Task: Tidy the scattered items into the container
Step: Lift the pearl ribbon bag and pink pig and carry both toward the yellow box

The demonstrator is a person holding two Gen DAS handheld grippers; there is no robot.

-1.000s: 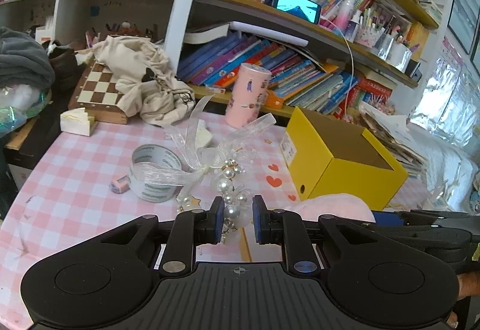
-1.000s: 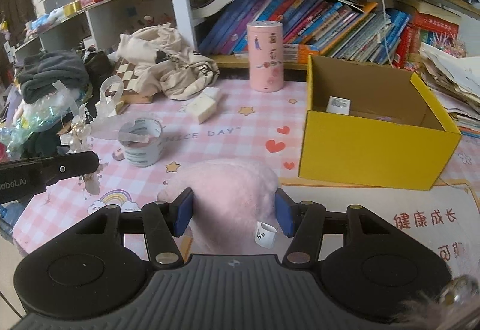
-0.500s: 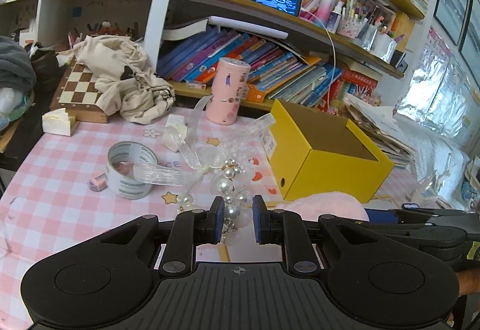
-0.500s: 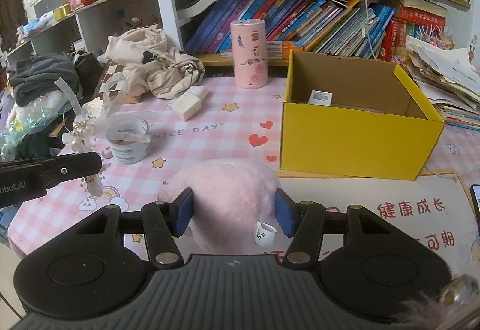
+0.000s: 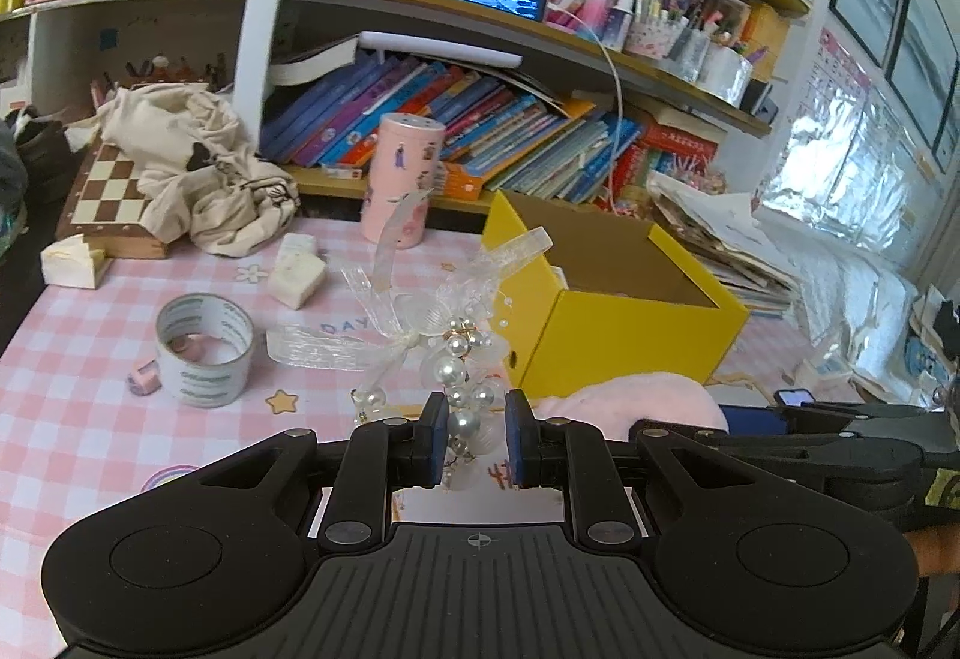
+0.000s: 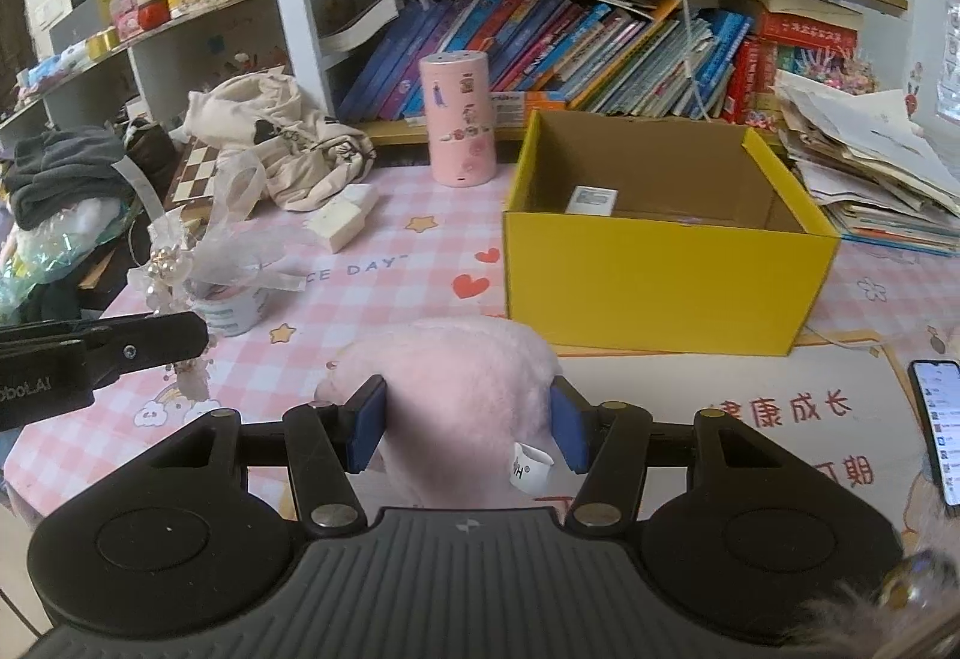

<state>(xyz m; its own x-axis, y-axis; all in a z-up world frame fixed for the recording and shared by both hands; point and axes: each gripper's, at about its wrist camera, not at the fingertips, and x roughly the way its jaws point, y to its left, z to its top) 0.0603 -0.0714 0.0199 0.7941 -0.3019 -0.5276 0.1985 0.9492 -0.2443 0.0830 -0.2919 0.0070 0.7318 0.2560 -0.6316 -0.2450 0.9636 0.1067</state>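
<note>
1. Nearest the lens, the left hand-held gripper (image 5: 475, 440) is clamped on a pearl-and-ribbon ornament (image 5: 451, 347), its blue pads (image 5: 433, 437) nipping the lowest pearls while the sheer ribbon loops stand up ahead of the jaws. The piece looks light, floppy and easily snagged; the bead cluster, not the ribbon, appears the safest place to hold.

2. The right hand-held gripper (image 6: 469, 422) is closed on a pink plush item (image 6: 456, 383), the fur bulging between and above the pads. It seems soft and light, so it likely squashes rather than slips; a squeeze across its thick middle, as here, should hold. A small white tag (image 6: 529, 470) hangs at the right pad.

3. Just ahead of the right hand-held gripper, and ahead and to the right of the left one, stands the yellow box (image 6: 666, 281), open-topped, with a small white packet (image 6: 591, 198) already on its floor. Both held pieces are short of its rim.

4. Ahead and to the left, a tape roll (image 5: 204, 350) and a white block (image 5: 297, 272) lie on the pink checked tabletop (image 5: 72, 419), apparently awaiting collection. Tape is rigid and best taken across its wall.

5. Farthest off, a pink cylinder (image 6: 459, 119) stands before the bookshelf (image 6: 600, 53).
</note>
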